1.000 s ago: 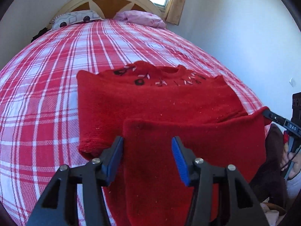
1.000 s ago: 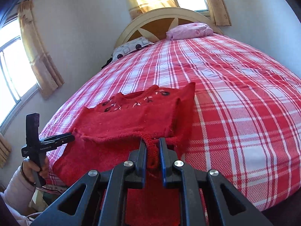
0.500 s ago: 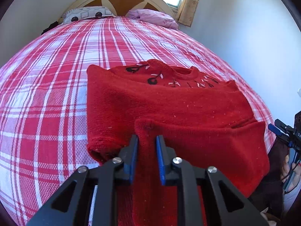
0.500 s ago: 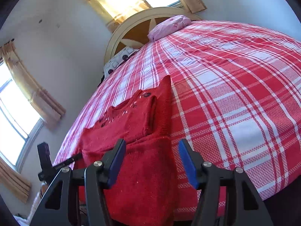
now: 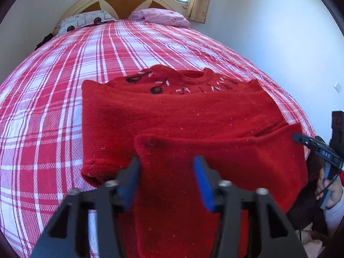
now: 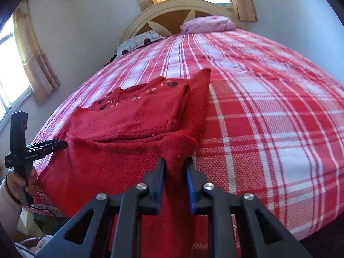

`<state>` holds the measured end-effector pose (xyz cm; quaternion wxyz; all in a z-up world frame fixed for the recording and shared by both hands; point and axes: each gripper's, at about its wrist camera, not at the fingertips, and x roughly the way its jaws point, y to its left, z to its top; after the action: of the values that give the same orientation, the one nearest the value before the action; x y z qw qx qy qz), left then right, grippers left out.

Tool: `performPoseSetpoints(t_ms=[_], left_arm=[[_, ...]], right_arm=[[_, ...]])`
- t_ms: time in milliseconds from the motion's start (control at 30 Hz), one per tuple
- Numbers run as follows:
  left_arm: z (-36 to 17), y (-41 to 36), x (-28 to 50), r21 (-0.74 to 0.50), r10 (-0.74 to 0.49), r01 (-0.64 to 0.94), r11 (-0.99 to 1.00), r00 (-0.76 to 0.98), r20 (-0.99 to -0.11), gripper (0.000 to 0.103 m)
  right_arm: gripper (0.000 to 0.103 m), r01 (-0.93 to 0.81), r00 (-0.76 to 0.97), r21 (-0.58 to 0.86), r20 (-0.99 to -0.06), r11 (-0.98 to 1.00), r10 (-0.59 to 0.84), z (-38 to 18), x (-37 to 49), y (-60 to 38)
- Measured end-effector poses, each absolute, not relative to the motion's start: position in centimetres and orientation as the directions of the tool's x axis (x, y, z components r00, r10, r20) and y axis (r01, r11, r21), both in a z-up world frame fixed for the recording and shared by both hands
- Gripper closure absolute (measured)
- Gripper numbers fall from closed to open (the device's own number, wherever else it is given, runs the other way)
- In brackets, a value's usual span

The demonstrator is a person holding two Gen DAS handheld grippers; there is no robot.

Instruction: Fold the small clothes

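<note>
A bed (image 5: 64, 90) covered in a red-and-white checked blanket. A red sweater (image 5: 182, 116) lies near its foot, its lower part hanging over the edge. Two pillows (image 5: 86, 20) rest by the headboard.

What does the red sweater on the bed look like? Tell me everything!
The red sweater is fuzzy knit, with black cherries and pale stitches under its round collar. It lies on the checked bedspread, sides folded in, lower part hanging over the bed's edge. The right gripper, whose jaws have just been closing, pinches one bunched lower corner. The left gripper, whose jaws have just been opening, straddles the other corner without squeezing.
</note>
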<state>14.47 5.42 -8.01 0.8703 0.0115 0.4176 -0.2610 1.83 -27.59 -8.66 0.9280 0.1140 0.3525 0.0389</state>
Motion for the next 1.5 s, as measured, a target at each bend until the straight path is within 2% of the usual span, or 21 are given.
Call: performPoseSetpoints(t_ms=[33,67,100,267,400,533,867,967,1100,1167,1200,1267,1300,1333,1500], left_arm=[[-8.0,5.7,14.6,-0.217,-0.452,0.452,0.865,0.516,-0.728,0.088],[-8.1,6.3,14.8,-0.269,-0.480,0.435,0.859,0.503,-0.719,0.093],[-8.2,6.7,14.9,-0.307,-0.500,0.422,0.853,0.496,-0.710,0.094],[-8.0,6.4,13.6,-0.270,-0.475,0.417,0.868,0.534,-0.700,0.095],[-6.1,7.7,12.1,-0.325,-0.506,0.392,0.861,0.585,-0.634,0.095],[-3.6,8.6,11.2,-0.325,-0.504,0.385,0.864,0.641,-0.579,0.095],[-0.4,9.0,12.8,-0.350,-0.522,0.390,0.852,0.682,-0.512,0.095],[-0.6,8.4,14.0,-0.326,-0.498,0.377,0.867,0.679,-0.539,0.095],[-2.0,8.2,14.1,-0.316,-0.496,0.382,0.868,0.661,-0.563,0.095],[-2.7,8.3,14.3,-0.335,-0.501,0.372,0.866,0.651,-0.570,0.095],[-3.1,8.5,14.4,-0.347,-0.503,0.363,0.864,0.648,-0.573,0.095],[-3.3,8.8,14.3,-0.356,-0.499,0.352,0.866,0.649,-0.575,0.095],[-3.4,8.9,14.3,-0.358,-0.495,0.344,0.868,0.651,-0.575,0.095],[-3.5,9.1,14.3,-0.360,-0.493,0.339,0.869,0.652,-0.576,0.095],[-3.9,9.0,14.3,-0.348,-0.481,0.334,0.876,0.651,-0.587,0.095]], right_arm=[[0.087,0.011,0.755,0.231,-0.640,0.973,0.144,-8.4,1.7,-27.5],[0.087,0.015,0.762,0.218,-0.634,0.976,0.130,-8.2,1.4,-27.4],[0.087,0.022,0.771,0.196,-0.627,0.980,0.108,-7.9,1.0,-27.2],[0.090,0.024,0.796,0.138,-0.602,0.990,0.065,-6.9,0.2,-26.1],[0.092,0.007,0.824,0.121,-0.563,0.993,0.063,-5.2,-0.6,-25.2],[0.092,-0.017,0.860,0.128,-0.504,0.992,0.079,-2.5,-1.2,-24.9],[0.096,-0.044,0.911,0.055,-0.407,0.998,0.063,2.6,0.1,-24.7],[0.097,-0.064,0.895,0.066,-0.438,0.996,0.087,2.9,2.3,-25.3],[0.096,-0.095,0.863,0.236,-0.464,0.967,0.199,1.0,3.3,-27.4],[0.096,-0.076,0.845,0.279,-0.492,0.957,0.210,-0.7,3.5,-28.1],[0.092,-0.067,0.837,0.290,-0.505,0.955,0.212,-1.3,3.7,-28.2],[0.074,-0.048,0.805,0.322,-0.548,0.946,0.227,-3.2,4.7,-28.5],[0.051,-0.039,0.798,0.323,-0.559,0.946,0.224,-3.7,5.0,-28.6],[0.035,-0.026,0.793,0.318,-0.571,0.948,0.213,-4.4,5.5,-28.7],[0.035,-0.005,0.775,0.272,-0.607,0.962,0.176,-6.3,7.5,-28.1]])
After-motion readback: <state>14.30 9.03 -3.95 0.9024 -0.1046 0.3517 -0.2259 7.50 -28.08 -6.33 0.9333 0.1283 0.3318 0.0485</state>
